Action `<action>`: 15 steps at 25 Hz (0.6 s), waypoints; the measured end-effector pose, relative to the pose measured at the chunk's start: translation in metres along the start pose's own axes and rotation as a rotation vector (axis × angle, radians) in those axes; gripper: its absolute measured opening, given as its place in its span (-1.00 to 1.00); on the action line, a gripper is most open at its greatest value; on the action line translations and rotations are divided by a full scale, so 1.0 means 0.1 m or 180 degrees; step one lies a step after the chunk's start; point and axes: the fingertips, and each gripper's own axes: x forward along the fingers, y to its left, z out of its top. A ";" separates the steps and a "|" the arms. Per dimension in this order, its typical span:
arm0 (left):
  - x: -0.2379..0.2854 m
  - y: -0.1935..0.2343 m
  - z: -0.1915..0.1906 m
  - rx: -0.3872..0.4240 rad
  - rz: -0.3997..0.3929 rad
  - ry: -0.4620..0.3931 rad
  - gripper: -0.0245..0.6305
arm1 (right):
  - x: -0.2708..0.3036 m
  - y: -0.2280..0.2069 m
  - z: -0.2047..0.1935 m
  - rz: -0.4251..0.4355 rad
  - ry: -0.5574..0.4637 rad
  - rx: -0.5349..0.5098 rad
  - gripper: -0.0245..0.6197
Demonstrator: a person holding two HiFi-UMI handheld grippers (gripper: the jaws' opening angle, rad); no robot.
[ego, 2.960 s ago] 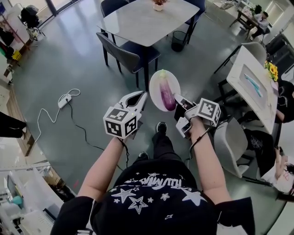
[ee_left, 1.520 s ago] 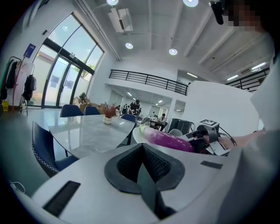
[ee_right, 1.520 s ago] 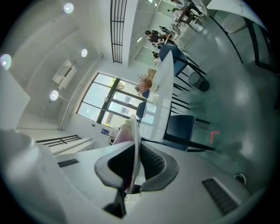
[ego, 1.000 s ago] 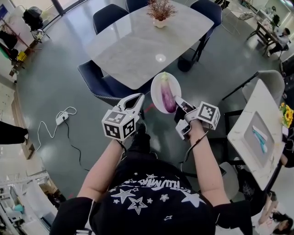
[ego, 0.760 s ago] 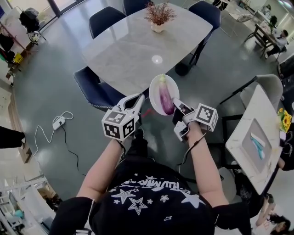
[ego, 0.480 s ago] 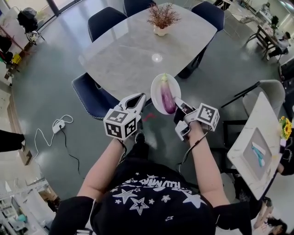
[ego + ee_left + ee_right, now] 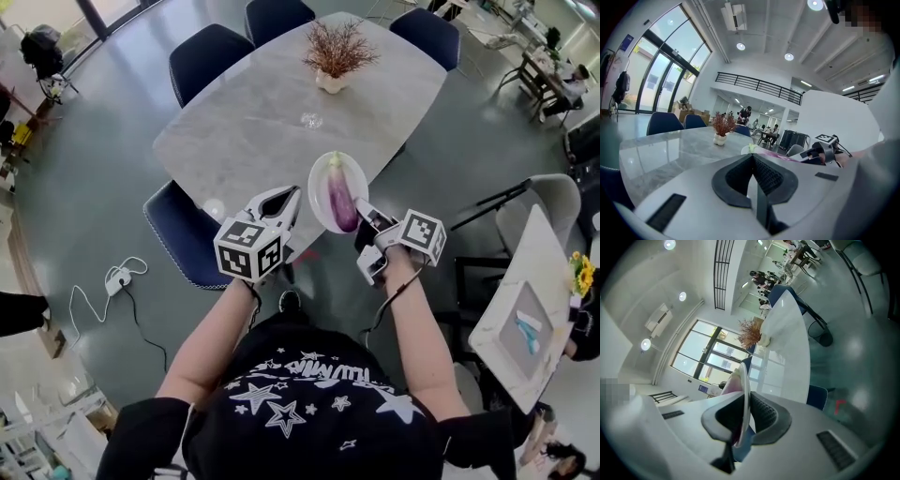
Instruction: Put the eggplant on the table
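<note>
Our right gripper (image 7: 362,215) pinches the rim of the white plate (image 7: 318,178). The eggplant (image 7: 339,197) lies on it, held in the air by the table's (image 7: 234,122) near edge. Our left gripper (image 7: 292,193), jaws together and empty, hangs just beside the plate.
</note>
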 end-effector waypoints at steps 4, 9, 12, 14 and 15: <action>0.20 0.27 0.15 0.0023 -0.0068 0.0008 -0.90 | 0.30 0.05 0.18 -0.0027 -0.0058 0.0008 -0.82; 0.43 0.49 0.20 0.0002 -0.0073 0.0046 -0.90 | 0.53 -0.03 0.38 -0.0073 -0.0103 0.0071 -0.82; 0.68 0.58 0.17 -0.0027 -0.0043 0.0092 -0.90 | 0.67 -0.18 0.57 -0.0136 -0.0032 0.0011 -0.82; 0.81 0.63 0.15 -0.0052 -0.0012 0.0106 -0.90 | 0.76 -0.25 0.69 -0.0158 0.0035 -0.0043 -0.82; 0.86 0.66 0.14 -0.0059 0.0009 0.0107 -0.90 | 0.81 -0.27 0.74 -0.0155 0.0058 -0.0053 -0.82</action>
